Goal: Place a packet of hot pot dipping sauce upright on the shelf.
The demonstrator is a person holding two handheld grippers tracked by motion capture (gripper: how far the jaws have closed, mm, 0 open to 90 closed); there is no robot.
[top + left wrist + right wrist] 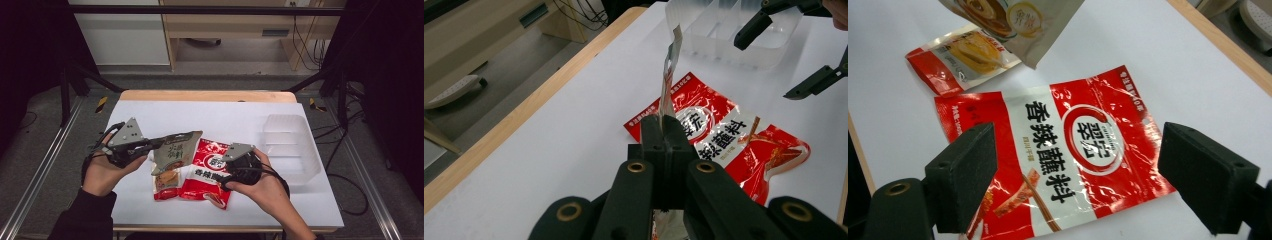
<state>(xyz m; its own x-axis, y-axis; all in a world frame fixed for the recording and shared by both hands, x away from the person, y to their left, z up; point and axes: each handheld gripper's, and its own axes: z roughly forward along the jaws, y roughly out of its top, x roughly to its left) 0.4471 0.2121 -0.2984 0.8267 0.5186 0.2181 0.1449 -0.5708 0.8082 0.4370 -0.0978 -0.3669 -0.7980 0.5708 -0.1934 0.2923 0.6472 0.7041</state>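
**K:** Right gripper (1075,175) was closest to the lens, jaws spread wide, nothing between the pads. It hung above the red sauce packet (1068,150), which lay flat on the white table (1128,45).

**M:** Packet's orientation to those jaws?

**K:** Directly under them. Its long axis ran roughly through the gap, so the pads (965,175) straddled its short width. The right hand (260,185) was clearly nearer to it than the left.

**M:** Left side?

**K:** Left gripper (663,122) was clamped tight on the bottom edge of the beige snack pouch (670,65). The pouch stood off the table, edge-on to that camera. From above it hung over the red packet's left side and over a small red-and-yellow packet (166,186).

**M:** Farther back?

**K:** Clear plastic bin (295,145), beyond and right of both packets, well apart from the pouch.

**M:** Next move?

**K:** My guess: carry the pouch right toward the bin. The right gripper would only need to drop straight down.
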